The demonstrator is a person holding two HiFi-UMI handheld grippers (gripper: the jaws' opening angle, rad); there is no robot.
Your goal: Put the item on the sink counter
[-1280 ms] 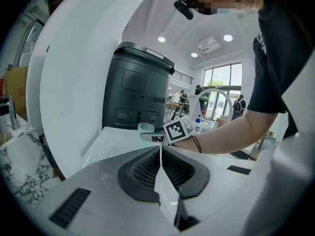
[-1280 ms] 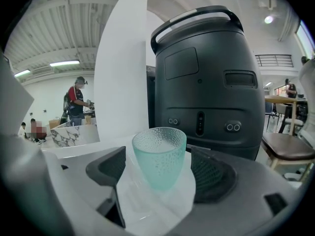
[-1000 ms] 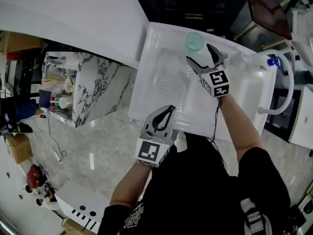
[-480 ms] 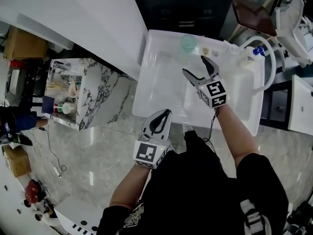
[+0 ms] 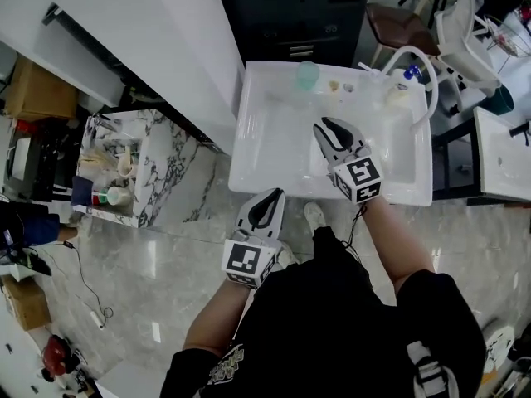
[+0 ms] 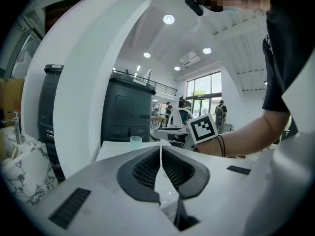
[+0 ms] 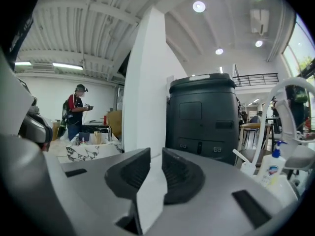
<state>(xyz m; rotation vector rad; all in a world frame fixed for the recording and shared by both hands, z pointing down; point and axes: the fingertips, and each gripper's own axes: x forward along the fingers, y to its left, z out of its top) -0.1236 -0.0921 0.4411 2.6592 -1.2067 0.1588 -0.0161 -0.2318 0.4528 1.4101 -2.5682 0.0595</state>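
Observation:
A pale green cup (image 5: 308,75) stands upright on the back ledge of the white sink (image 5: 249,152), free of both grippers; the left gripper view also shows this cup (image 6: 136,141). My right gripper (image 5: 329,124) hovers over the basin, well short of the cup. Its jaws are closing, with a narrow gap left and nothing between them (image 7: 156,154). My left gripper (image 5: 275,193) hangs at the sink's near edge, shut and empty (image 6: 161,149). The right gripper's marker cube (image 6: 203,128) shows in the left gripper view.
A soap bottle with a blue cap (image 5: 402,85) and a curved white hose (image 5: 425,60) stand at the sink's back right. Small items (image 5: 334,86) lie beside the cup. A marble-faced cabinet (image 5: 162,160) is at left, and a dark cabinet (image 5: 307,15) lies behind the sink.
The right gripper drew back from the cup, which stays on the back ledge, and its jaws went from wide open to nearly together. The left gripper barely moved.

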